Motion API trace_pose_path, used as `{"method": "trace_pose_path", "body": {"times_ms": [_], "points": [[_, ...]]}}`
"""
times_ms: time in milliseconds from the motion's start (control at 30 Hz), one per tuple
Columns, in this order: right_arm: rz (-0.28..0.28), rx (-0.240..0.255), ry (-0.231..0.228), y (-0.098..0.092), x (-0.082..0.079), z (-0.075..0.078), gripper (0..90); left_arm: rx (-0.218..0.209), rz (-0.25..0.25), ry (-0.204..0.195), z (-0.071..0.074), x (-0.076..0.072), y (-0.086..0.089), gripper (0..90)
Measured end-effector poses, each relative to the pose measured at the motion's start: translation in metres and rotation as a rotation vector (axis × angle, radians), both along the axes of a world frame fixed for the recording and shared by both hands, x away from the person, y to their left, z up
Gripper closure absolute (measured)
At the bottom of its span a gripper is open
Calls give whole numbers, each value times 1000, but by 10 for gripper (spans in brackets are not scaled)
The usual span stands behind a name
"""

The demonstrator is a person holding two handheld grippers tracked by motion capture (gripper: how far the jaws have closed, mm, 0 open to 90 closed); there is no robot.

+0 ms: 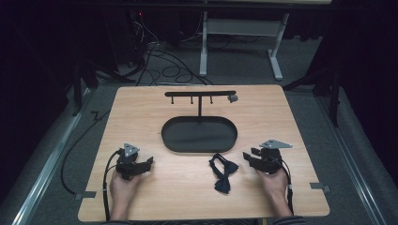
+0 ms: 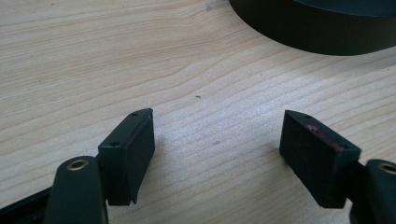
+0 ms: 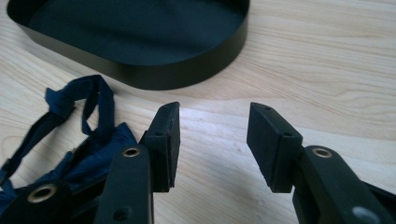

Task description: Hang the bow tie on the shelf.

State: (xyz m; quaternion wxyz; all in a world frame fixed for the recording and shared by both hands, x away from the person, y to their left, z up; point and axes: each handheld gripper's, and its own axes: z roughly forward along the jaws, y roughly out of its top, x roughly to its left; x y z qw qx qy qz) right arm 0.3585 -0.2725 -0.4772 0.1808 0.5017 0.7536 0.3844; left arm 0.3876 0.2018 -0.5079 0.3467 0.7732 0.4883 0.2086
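Navy bow tie (image 1: 221, 174): lies on the surface just left of your right tool (image 1: 248, 157), near the tray (image 1: 199, 134). Both tools gape empty; grip the tie's knot, not its strap.

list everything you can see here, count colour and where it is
bow tie: one, dark navy, near table edge, between the two tools, closer to the right
tray: one, black oval, table centre
hook stand: one, black T-shaped, rising from behind the tray
table: one, light wood
cables: several, black, floor beyond the table
left tool: one, black, open over bare wood
right tool: one, black, open, nothing between its jaws, beside the bow tie
hands: two, near edge
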Motion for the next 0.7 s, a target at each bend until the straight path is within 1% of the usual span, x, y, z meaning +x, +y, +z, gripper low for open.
{"method": "trace_pose_path", "body": {"times_ms": [100, 267, 533, 700], "points": [[19, 7, -7, 4, 0, 1, 572, 0, 0, 0, 0, 0, 0, 271], [42, 16, 2, 12, 1, 3, 583, 0, 0, -1, 0, 0, 0, 270], [92, 17, -8, 25, 2, 8, 588, 0, 0, 0, 0, 0, 0, 271], [121, 16, 0, 34, 3, 8, 591, 0, 0, 0, 0, 0, 0, 270]]}}
